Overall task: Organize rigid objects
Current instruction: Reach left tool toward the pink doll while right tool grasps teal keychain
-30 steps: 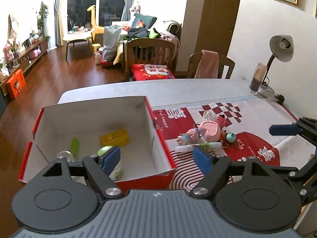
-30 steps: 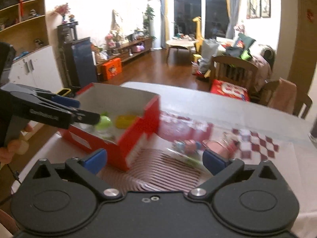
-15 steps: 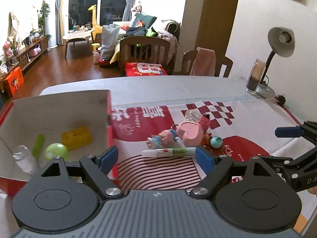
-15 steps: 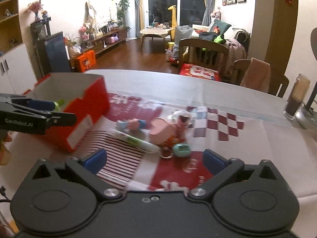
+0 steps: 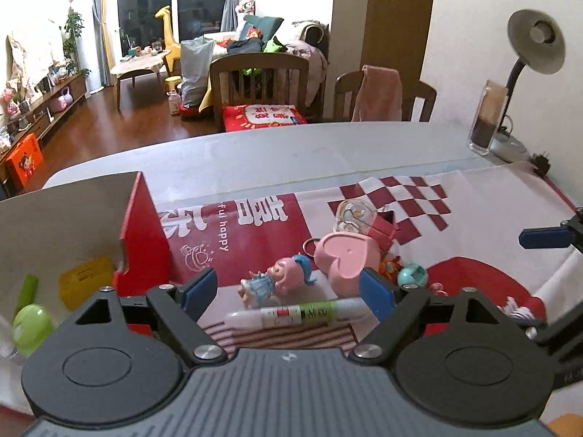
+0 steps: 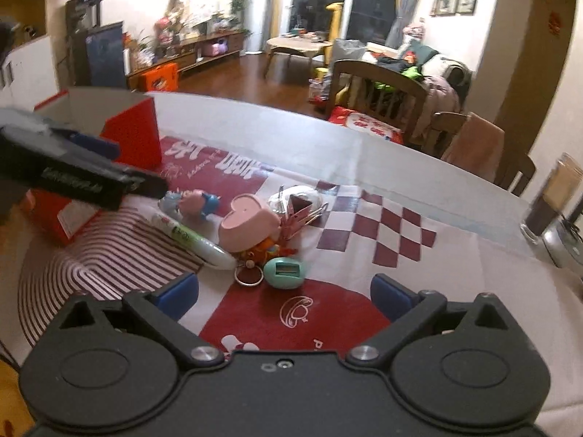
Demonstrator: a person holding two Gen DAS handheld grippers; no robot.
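Hovering over a table covered by a red and white cloth, the left gripper has its jaws spread wide and holds nothing. Between its blue pads lies a white tube, with a small doll and a pink heart-shaped box just beyond. A teal egg-shaped toy sits beside a key ring. At the table's left edge stands a red box containing a yellow block and a green ball. The right gripper is also wide open and empty, near the teal toy. A lamp and a glass stand at the far right corner.
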